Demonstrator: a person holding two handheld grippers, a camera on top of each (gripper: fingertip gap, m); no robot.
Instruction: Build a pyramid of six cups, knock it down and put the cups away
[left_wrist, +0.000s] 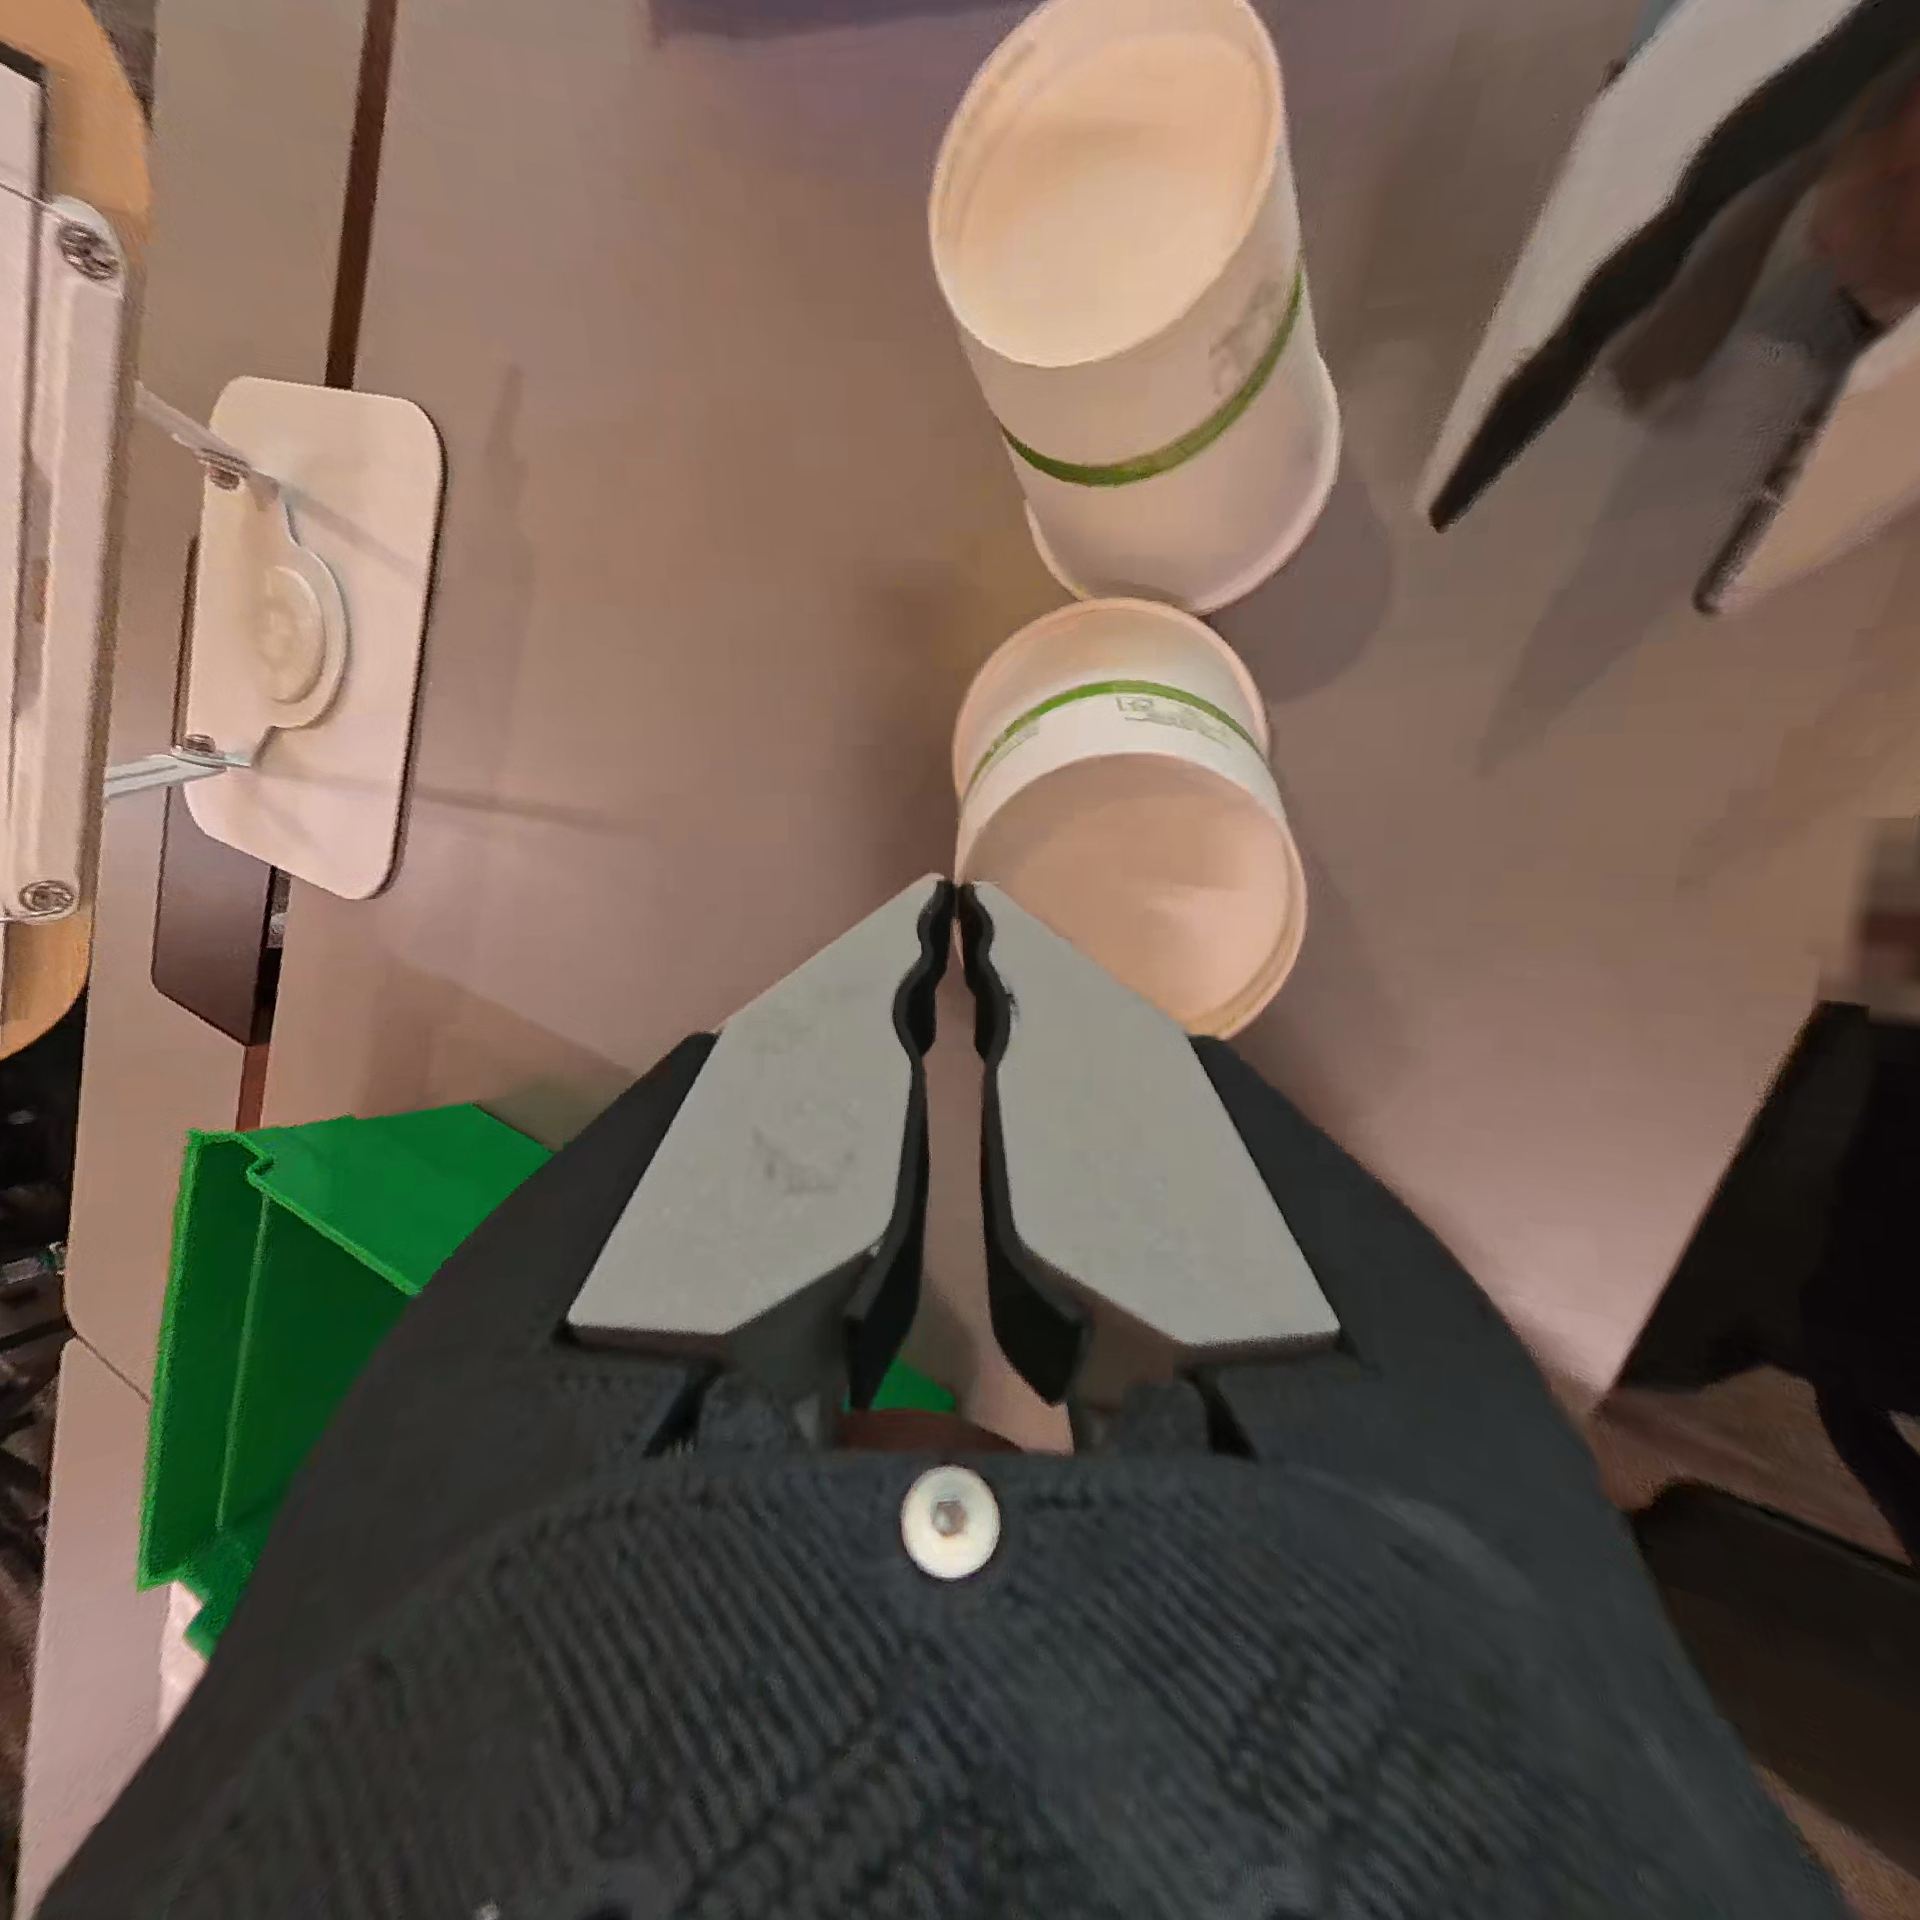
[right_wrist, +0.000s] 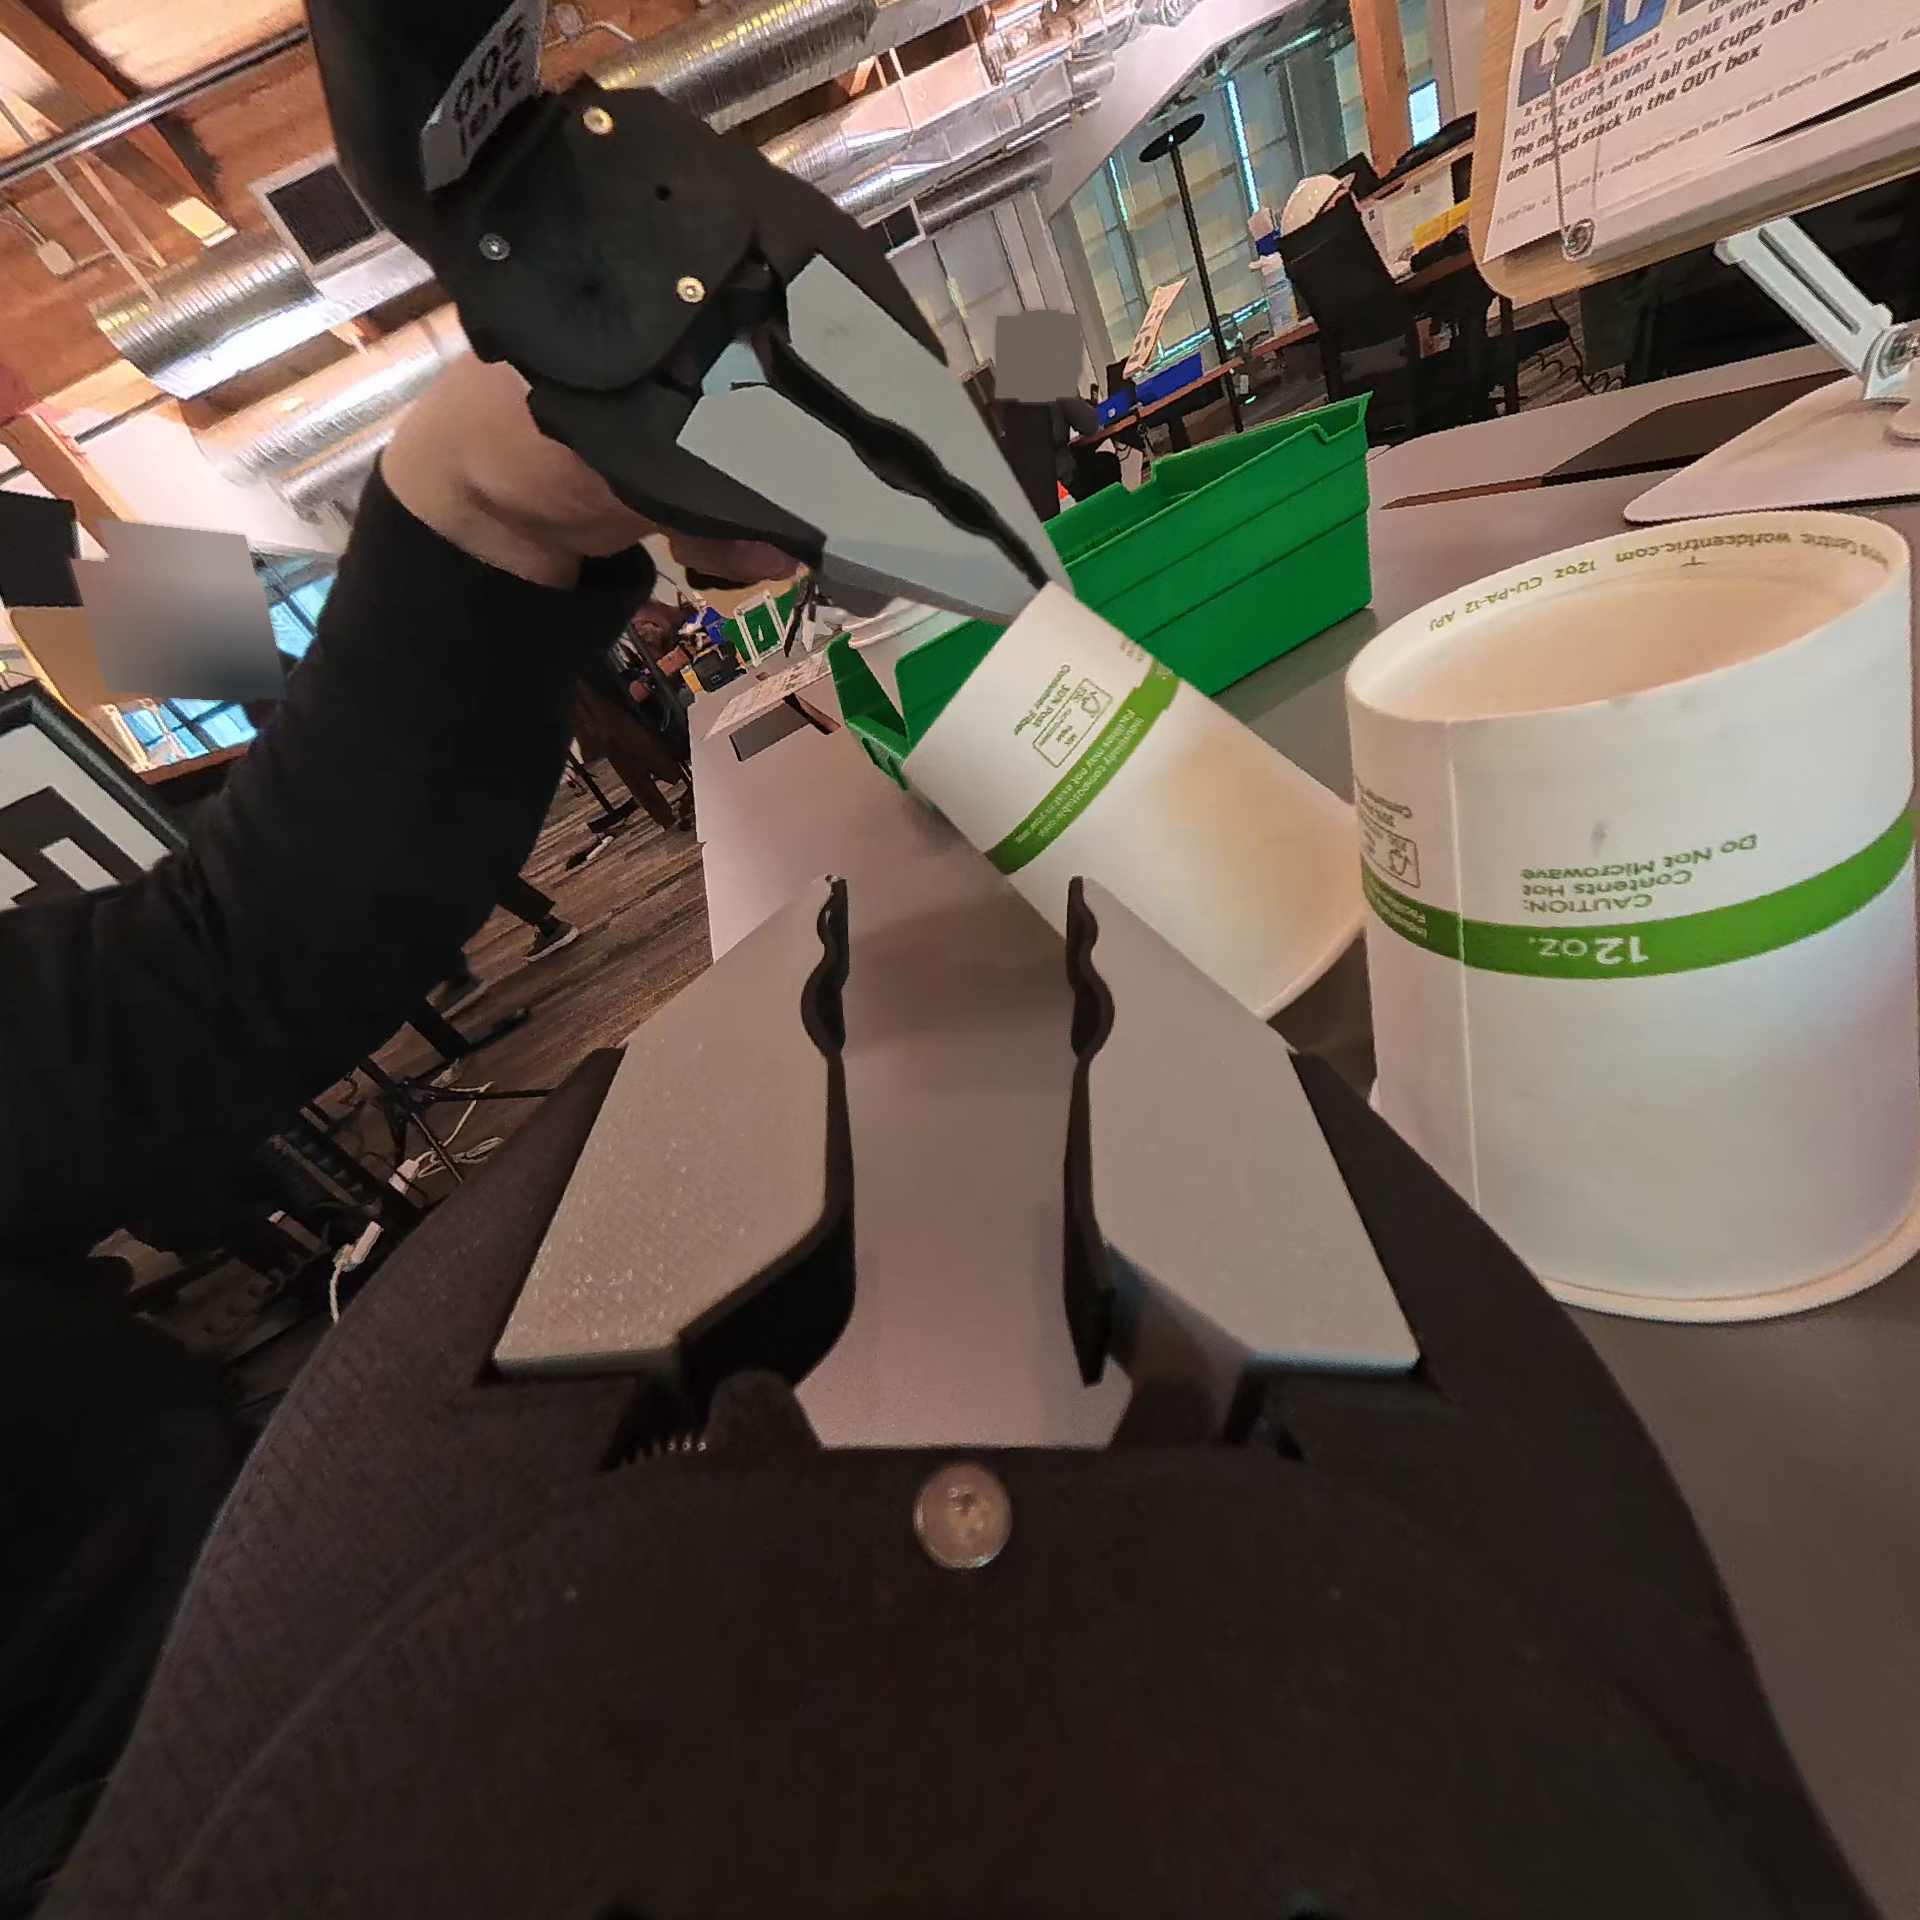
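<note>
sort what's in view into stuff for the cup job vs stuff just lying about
For the job: tilted cup pinched by the left gripper; upside-down cup; green bin; open right gripper.

Lying about: monitor stand base; instruction sheet.

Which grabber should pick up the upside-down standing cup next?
Right, probably. The right gripper is open, empty and beside the upside-down cup; the left gripper is shut on the tilted cup.
</note>
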